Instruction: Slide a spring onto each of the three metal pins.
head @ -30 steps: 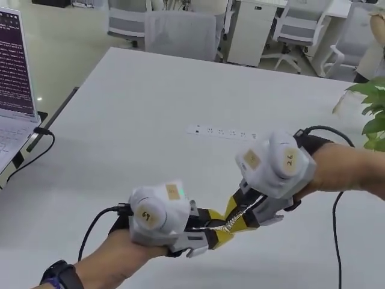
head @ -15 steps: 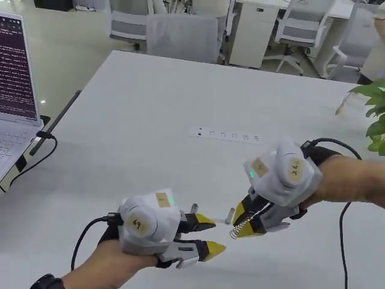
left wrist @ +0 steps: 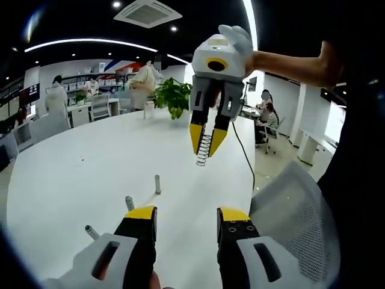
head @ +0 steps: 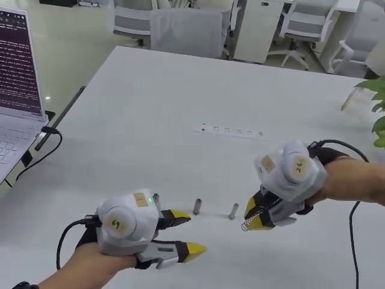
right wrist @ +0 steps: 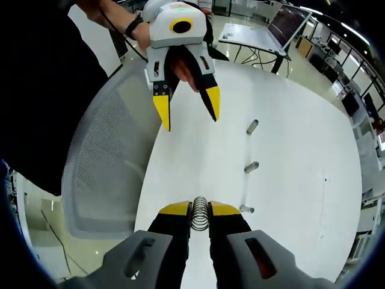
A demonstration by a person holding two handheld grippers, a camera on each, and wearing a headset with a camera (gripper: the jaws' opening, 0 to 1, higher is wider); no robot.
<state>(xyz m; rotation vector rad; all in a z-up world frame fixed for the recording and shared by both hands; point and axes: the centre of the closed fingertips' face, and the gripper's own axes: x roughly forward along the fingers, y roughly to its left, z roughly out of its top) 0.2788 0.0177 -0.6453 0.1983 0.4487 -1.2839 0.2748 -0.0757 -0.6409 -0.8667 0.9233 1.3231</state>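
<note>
Pinching a spring point(right wrist: 199, 214) between the right gripper point(head: 252, 221)'s tips, beside 3 pins point(head: 197, 206) near the table point(head: 180, 108)'s front edge, with left gripper point(head: 194, 231) spread apart.

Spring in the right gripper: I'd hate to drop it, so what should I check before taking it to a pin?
1. Spring pinched between the right gripper's fingers: ok.
2. Spring's lower end hanging free below the fingers: ok.
3. Spring lined up over the nearest pin: not ok, it hangs beside it.
4. Nearest pin, middle pin and leftmost pin standing on the table: ok.
5. Left gripper open, empty, clear of the path: ok.
6. Which pins are bare: cannot tell.
</note>
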